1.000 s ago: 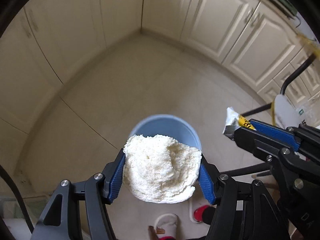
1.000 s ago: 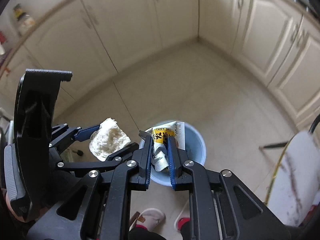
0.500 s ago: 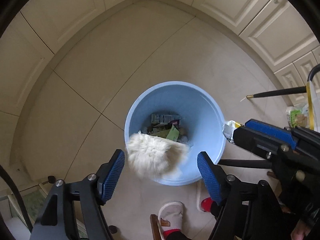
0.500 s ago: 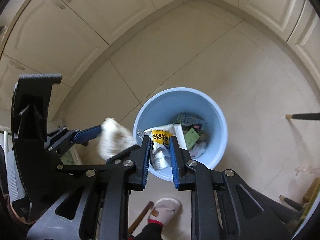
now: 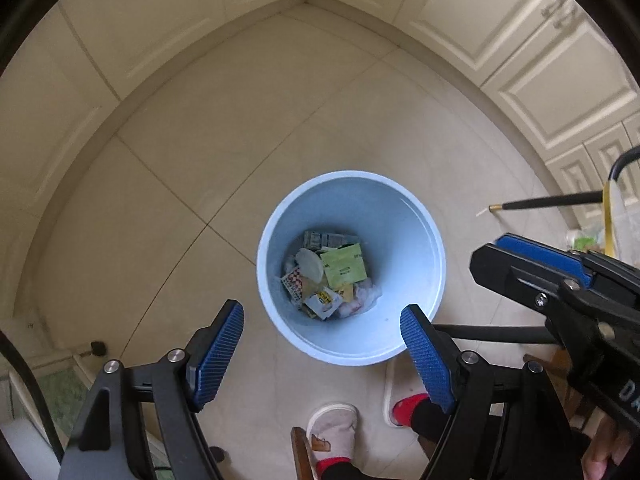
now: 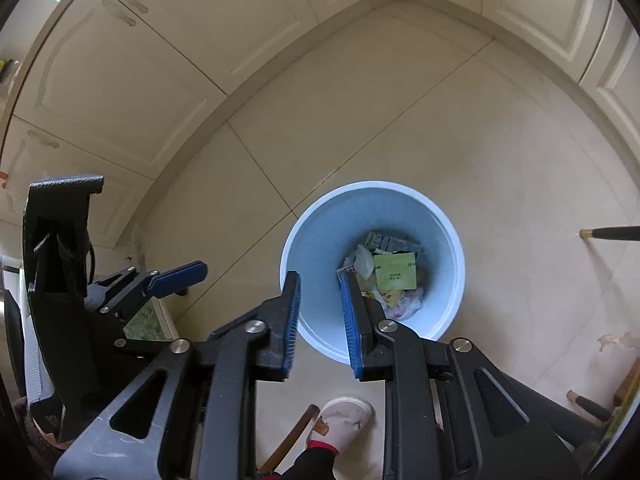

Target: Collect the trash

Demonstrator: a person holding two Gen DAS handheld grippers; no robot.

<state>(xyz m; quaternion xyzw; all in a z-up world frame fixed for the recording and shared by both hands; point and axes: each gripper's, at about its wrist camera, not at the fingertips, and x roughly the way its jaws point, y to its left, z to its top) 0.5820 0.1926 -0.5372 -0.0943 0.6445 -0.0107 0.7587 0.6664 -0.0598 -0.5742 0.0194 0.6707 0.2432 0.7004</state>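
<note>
Both grippers hang over the blue bin [image 5: 408, 240] on the tiled floor [image 5: 280, 120]; the left gripper [image 5: 322, 344] has just been opening and stands wide, empty; the right gripper [image 6: 320, 316] has just been opening too, nothing between its jaws; the trash [image 5: 332, 276], wrappers and paper, lies at the bin's bottom.

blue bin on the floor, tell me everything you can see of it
The blue bin is a round, light blue bucket that looks like smooth plastic, wider at the rim than at the bottom. It stands upright and uncovered on the beige tiled floor, near a slippered foot. Its bottom holds loose trash: a green paper packet, wrappers and crumpled white bits. Nothing touches its rim.
</note>
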